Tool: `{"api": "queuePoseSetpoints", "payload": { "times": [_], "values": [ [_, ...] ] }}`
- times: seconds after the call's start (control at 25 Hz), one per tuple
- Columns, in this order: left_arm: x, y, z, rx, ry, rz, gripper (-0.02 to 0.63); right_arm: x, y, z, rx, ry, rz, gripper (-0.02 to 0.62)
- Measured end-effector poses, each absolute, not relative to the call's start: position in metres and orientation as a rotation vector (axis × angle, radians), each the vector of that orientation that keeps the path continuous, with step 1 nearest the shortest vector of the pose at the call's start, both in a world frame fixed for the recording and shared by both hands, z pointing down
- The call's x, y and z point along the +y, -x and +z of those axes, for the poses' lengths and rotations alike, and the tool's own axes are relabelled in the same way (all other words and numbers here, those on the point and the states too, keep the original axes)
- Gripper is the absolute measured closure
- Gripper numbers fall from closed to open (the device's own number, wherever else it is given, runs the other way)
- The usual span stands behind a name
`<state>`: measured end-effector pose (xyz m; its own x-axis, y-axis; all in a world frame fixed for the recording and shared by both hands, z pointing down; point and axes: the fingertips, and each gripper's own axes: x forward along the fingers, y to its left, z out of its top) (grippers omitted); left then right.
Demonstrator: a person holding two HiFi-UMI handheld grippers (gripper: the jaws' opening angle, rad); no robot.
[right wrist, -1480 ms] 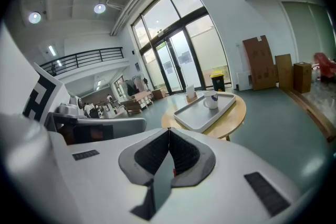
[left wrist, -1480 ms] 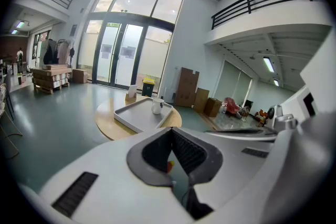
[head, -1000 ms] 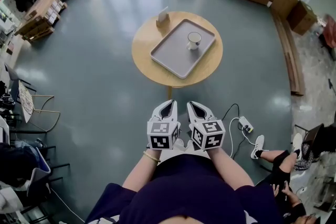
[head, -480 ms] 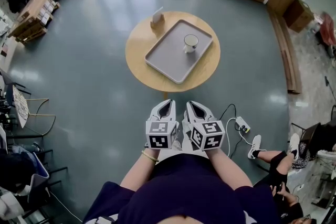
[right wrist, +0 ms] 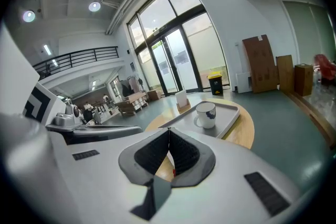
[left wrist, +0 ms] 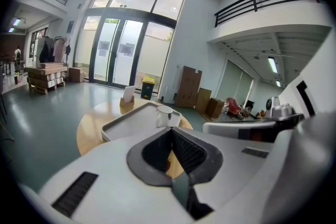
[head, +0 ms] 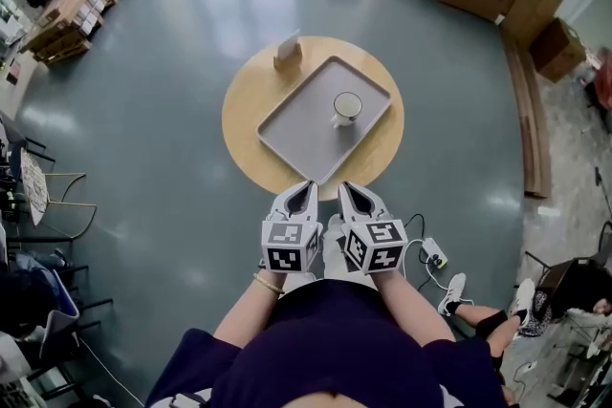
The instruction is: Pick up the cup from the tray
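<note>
The tray [head: 304,118] covers most of the round table [head: 245,110], and only a band of bare wood shows around it. The tray's near and left parts lie open. The cup [head: 346,108] stands alone toward the tray's right side, with room all round it. A card stand [head: 289,51] sits just past the tray's far corner. The left gripper [head: 309,186] and right gripper [head: 342,187], jaws together, hang side by side at the tray's near corner. Only the tray's low rim stands between them and the cup.
</note>
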<state>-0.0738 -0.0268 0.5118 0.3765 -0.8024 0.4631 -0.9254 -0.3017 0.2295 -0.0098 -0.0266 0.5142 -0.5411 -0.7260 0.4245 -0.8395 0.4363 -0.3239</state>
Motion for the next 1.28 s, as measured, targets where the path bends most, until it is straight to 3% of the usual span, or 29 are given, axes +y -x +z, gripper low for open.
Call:
{"api": "queuePoseSetpoints", "payload": {
  "times": [1.12, 1.28],
  "values": [
    [-0.175, 0.038, 0.538, -1.482, -2.173, 0.364, 0.594, -0.186, -0.027, 0.535, -2.443, -1.244, 0.803, 0.586],
    [-0.178, 0.036, 0.544, -1.417, -2.187, 0.362, 0.516, -0.187, -0.021, 0.534, -2.438, -1.253, 0.819, 0.586]
  ]
}}
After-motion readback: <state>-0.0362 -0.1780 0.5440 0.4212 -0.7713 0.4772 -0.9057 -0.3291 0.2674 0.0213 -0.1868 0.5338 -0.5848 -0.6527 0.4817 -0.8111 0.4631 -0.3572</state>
